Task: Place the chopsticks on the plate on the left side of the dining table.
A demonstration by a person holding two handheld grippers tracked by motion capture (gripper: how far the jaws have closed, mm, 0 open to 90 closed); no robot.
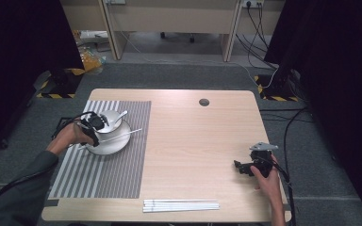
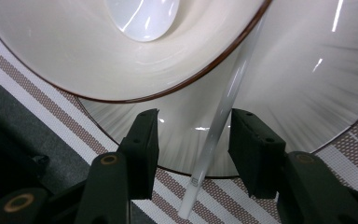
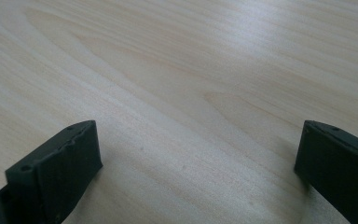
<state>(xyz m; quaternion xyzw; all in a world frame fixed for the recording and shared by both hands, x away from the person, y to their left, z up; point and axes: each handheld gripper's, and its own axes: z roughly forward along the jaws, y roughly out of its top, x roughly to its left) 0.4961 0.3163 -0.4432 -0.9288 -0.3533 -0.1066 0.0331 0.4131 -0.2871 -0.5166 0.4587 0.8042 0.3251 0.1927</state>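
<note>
I log a wooden table (image 1: 193, 141) carrying, on its left part, a striped placemat (image 1: 103, 174). On the mat sits a white plate (image 1: 111, 143), and on the plate a white bowl (image 1: 114, 120) with a dark rim; a white spoon (image 1: 121, 116) rests in the bowl, handle over the far edge. My left gripper view confirms the spoon's bowl end (image 2: 142, 16) lying inside the bowl. A single white chopstick (image 1: 125, 133) lies across the plate, just beside the bowl — its near end projects off the plate onto the mat (image 2: 191, 191). A bundle of white chopsticks (image 1: 181, 205) lies at the table's near edge, well apart. My left gripper (image 2: 193, 140) straddles that single chopstick, jaws parted, not clamped. My right gripper (image 1: 245, 168) hovers over bare wood at the right, jaws spread wide — grasping nothing.
</note>
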